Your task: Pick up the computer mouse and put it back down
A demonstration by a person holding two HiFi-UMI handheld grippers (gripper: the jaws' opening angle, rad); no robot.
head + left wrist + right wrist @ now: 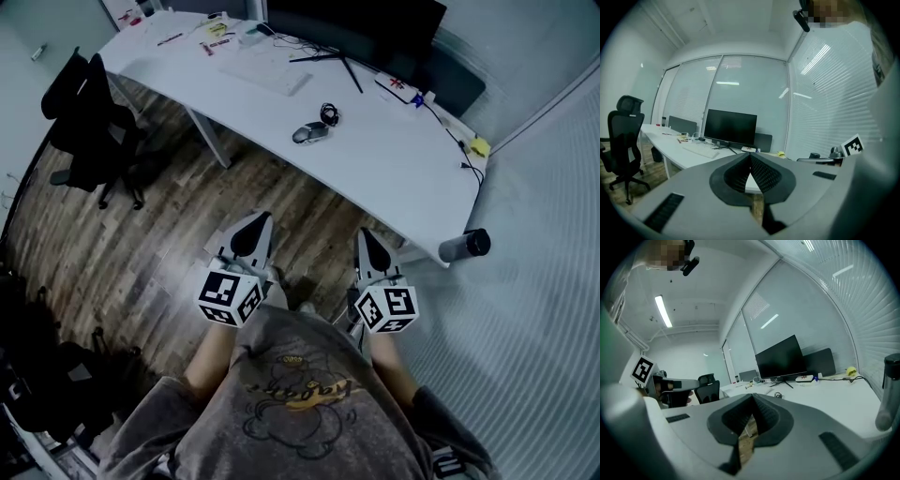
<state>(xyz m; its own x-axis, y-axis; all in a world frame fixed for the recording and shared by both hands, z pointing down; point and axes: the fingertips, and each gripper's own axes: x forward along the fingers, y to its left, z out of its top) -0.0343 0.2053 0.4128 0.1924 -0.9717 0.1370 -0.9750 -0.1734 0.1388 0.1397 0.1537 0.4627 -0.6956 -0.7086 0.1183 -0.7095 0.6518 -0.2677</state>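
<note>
The dark grey computer mouse (310,133) lies on the white curved desk (394,159), close to the desk's near edge, with a small coil of black cable (329,114) just behind it. Both grippers hang over the wooden floor in front of the person's chest, well short of the desk. My left gripper (259,221) is shut with nothing in it, its pads meeting at the tip (750,155). My right gripper (368,234) is shut and empty too (752,396). Neither gripper view shows the mouse; the jaws hide that part of the desk.
A keyboard (267,73) and a black monitor (356,28) stand further back on the desk. A dark cylindrical bottle (466,245) sits at the desk's right end. A black office chair (89,122) stands at the left. A blinds-covered glass wall (544,281) runs along the right.
</note>
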